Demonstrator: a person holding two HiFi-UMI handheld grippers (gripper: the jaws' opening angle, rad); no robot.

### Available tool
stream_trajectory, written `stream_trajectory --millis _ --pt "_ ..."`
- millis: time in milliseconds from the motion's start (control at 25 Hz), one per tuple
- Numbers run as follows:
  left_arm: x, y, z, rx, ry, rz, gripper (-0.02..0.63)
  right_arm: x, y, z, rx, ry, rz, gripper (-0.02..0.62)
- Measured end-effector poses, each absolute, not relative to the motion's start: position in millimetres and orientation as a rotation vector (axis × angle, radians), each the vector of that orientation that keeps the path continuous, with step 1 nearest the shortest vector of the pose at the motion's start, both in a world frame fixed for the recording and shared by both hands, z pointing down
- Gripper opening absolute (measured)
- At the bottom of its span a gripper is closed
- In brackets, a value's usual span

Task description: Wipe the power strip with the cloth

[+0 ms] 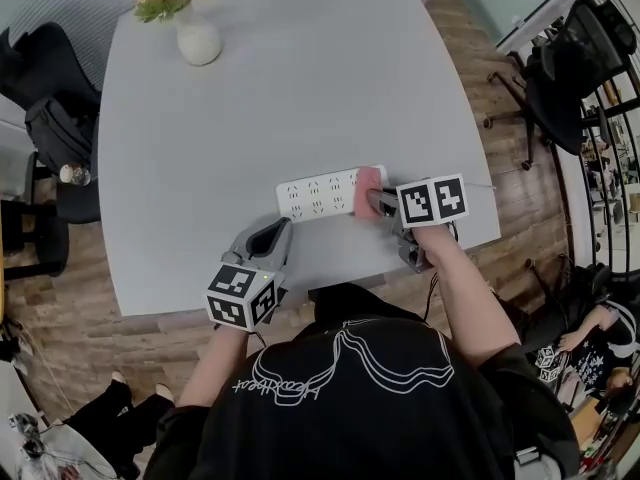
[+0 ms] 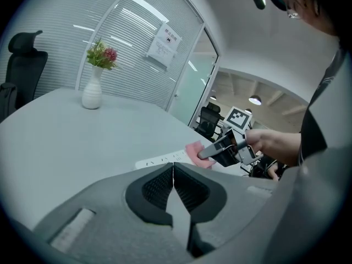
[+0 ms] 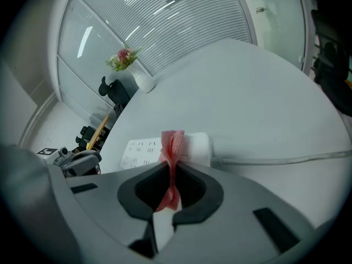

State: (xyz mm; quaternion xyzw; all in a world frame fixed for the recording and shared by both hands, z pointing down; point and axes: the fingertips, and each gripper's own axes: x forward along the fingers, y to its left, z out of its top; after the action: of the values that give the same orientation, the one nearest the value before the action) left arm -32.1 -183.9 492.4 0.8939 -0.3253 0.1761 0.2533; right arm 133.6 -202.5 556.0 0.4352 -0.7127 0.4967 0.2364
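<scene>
A white power strip [image 1: 320, 194] lies on the grey table [image 1: 280, 98] near its front edge. A pink cloth [image 1: 367, 192] rests on the strip's right end, and my right gripper [image 1: 380, 204] is shut on it. In the right gripper view the cloth [image 3: 172, 153] stands pinched between the jaws over the power strip [image 3: 159, 148]. My left gripper [image 1: 268, 240] hangs shut and holds nothing at the table's front edge, left of the strip. From the left gripper view I see the power strip [image 2: 162, 160], the cloth [image 2: 193, 150] and the right gripper [image 2: 212, 150] beyond my closed jaws.
A white vase of flowers [image 1: 190, 18] stands at the table's far left. The strip's cable [image 3: 280, 159] runs off to the right. Office chairs stand to the left [image 1: 40, 98] and to the right [image 1: 570, 58] of the table. A person's body fills the near edge.
</scene>
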Motion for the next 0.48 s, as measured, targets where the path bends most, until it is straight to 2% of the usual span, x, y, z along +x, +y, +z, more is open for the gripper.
stream_trajectory --millis 480 --pt "-36 -181 491 2.411 -0.910 0.504 0.014 182 -196 557 1.279 -1.908 1.289 0.034"
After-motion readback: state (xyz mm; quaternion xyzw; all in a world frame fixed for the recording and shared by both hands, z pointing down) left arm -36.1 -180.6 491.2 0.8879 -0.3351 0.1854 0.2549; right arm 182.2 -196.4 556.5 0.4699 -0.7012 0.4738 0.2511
